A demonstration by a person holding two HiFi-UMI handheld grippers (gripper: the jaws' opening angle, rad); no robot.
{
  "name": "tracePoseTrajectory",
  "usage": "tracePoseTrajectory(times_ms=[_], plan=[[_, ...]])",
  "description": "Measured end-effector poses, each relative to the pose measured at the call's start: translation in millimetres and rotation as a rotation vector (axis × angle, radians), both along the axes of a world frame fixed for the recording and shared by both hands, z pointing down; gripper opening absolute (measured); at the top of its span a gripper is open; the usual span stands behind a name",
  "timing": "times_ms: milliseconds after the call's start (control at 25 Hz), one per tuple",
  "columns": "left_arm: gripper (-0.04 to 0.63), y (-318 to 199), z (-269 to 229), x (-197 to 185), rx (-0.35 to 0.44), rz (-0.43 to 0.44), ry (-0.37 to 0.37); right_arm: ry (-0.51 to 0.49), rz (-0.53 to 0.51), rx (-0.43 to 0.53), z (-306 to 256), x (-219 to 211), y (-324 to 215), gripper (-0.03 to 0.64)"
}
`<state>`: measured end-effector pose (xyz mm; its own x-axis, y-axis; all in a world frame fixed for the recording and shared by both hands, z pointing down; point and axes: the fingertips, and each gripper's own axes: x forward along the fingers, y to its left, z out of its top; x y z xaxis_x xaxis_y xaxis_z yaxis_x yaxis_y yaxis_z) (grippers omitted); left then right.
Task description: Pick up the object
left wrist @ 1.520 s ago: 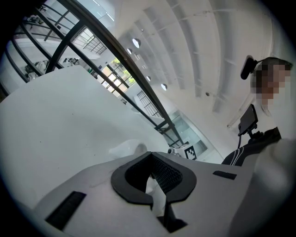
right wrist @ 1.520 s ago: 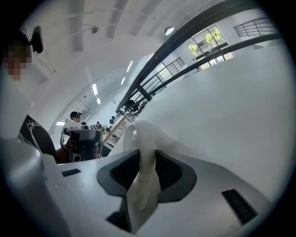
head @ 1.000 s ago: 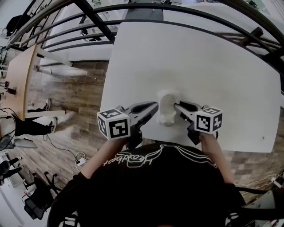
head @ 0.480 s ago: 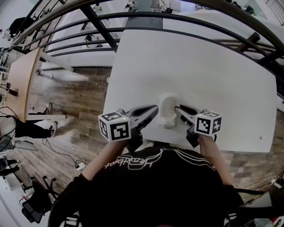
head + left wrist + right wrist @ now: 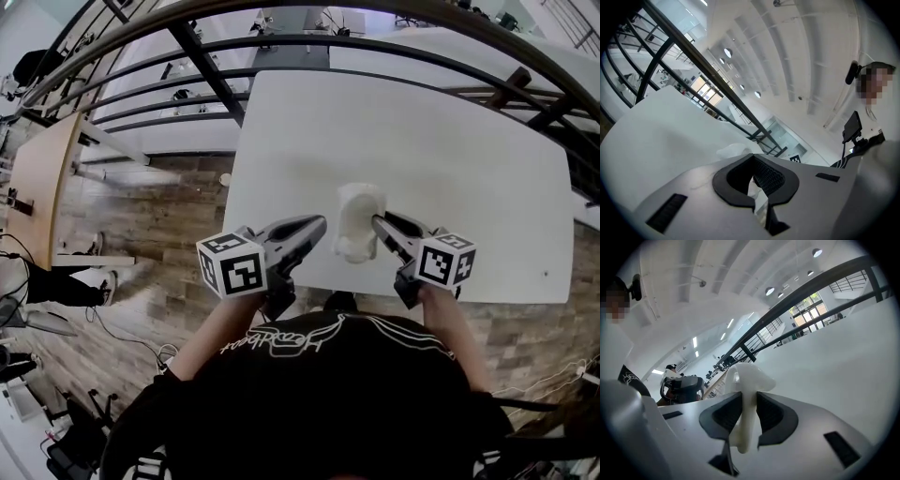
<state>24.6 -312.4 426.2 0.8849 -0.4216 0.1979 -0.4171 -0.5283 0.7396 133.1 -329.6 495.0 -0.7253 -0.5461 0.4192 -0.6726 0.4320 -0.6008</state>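
Right claw (image 5: 382, 225): it comes in from the right side of the white thing (image 5: 357, 220). It points in toward the middle of the desk (image 5: 422, 141).
Right claw grip: in the right gripper view the claw (image 5: 749, 416) is clenched on the white thing (image 5: 745, 380). Both dark pads press on the thin lower part. The wider, round top sticks out past the pads.
Left claw (image 5: 317, 225): it comes in from the left and points at the white thing. Its tip is just beside the white thing. The head view does not show if they touch.
Left claw grip: in the left gripper view the claw (image 5: 753, 183) is squeezed closed, with only a thin slit between the pads. Nothing is held in it.
White thing: it is at the near edge of the desk, between the two claws.
Arms: both arms reach forward from a black shirt (image 5: 328, 375). Each claw has a cube with black and white squares, one on the left (image 5: 232, 265) and one on the right (image 5: 446, 260).
Hard to see: the white thing looks soft and crumpled, but what it is stays unclear. Its bottom is hidden, so it may be lifted or sitting on the desk. In the left gripper view only a bit of it (image 5: 733, 150) peeks over the claw.
Cut off: the hands are hidden behind the cubes.
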Motion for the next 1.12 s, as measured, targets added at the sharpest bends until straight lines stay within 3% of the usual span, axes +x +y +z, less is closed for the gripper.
tracePoseTrajectory(times_ms=[1120], plan=[[0.008,130,-70,-14,0.182,0.096,0.028,0.002,0.127,0.216,-87,-1,134,0.094]])
